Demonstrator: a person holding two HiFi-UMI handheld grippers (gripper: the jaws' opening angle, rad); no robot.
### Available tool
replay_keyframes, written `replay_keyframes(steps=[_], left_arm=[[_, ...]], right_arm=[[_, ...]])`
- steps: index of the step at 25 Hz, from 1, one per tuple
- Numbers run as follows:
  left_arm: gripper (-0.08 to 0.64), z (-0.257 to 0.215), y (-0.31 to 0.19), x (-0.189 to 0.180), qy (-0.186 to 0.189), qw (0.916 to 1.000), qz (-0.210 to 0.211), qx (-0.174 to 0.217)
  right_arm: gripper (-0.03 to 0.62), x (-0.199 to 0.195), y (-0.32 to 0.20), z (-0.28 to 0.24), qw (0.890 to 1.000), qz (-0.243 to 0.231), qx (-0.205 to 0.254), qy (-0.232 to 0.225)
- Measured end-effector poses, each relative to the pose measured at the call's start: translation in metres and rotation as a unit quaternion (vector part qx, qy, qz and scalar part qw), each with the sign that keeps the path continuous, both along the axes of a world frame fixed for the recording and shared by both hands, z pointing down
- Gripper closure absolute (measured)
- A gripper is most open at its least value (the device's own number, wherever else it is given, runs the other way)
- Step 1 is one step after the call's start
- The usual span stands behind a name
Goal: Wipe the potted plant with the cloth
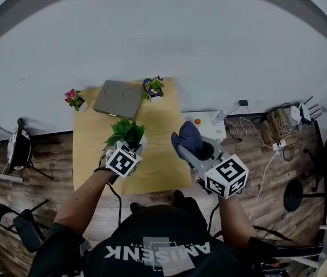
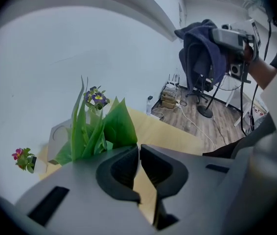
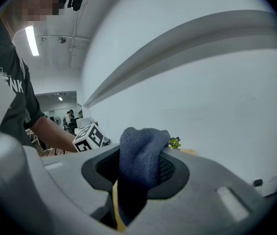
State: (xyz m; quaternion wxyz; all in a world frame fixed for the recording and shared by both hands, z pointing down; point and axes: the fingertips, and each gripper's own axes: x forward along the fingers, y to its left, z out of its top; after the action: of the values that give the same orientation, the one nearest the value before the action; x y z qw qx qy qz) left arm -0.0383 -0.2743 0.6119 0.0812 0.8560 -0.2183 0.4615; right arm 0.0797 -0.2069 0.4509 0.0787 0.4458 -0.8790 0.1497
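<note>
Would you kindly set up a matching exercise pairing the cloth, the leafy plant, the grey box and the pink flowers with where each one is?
Things:
1 cloth
2 leafy plant
3 grey box
4 pink flowers

Places:
A at the table's far left corner
B in the right gripper's jaws
C next to the left gripper
D flat at the table's far end

Pairs: 1-B, 2-C, 3-D, 4-A

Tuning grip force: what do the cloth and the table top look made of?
Cloth: dark blue fabric, probably knitted, matte; fine weave texture and soft folds show. Table top: pale wood or wood-look laminate, smooth, matte; even yellow surface, grain not visible, so uncertain.
</note>
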Motion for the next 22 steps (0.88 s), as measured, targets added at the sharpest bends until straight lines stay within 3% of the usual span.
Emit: replay_keyframes(steps=[11, 17, 22], left_arm=[[0.537, 0.058, -0.018, 0.024, -0.066, 0.9961, 0.049, 0.030], [0.541, 0.083, -0.006, 0.031, -0.125, 0.9834, 0.116, 0.064], [0.540, 0.083, -0.006, 0.030, -0.133, 0.9814, 0.119, 0.071]], right_arm=[[0.466, 0.041, -0.007, 0.007, 0.999, 0.053, -0.009, -0.008], [0.465, 0.053, 0.001, 0.012, 0.997, 0.075, -0.015, -0.008], [0.465, 0.053, 0.010, 0.017, 0.996, 0.082, -0.024, -0.012]])
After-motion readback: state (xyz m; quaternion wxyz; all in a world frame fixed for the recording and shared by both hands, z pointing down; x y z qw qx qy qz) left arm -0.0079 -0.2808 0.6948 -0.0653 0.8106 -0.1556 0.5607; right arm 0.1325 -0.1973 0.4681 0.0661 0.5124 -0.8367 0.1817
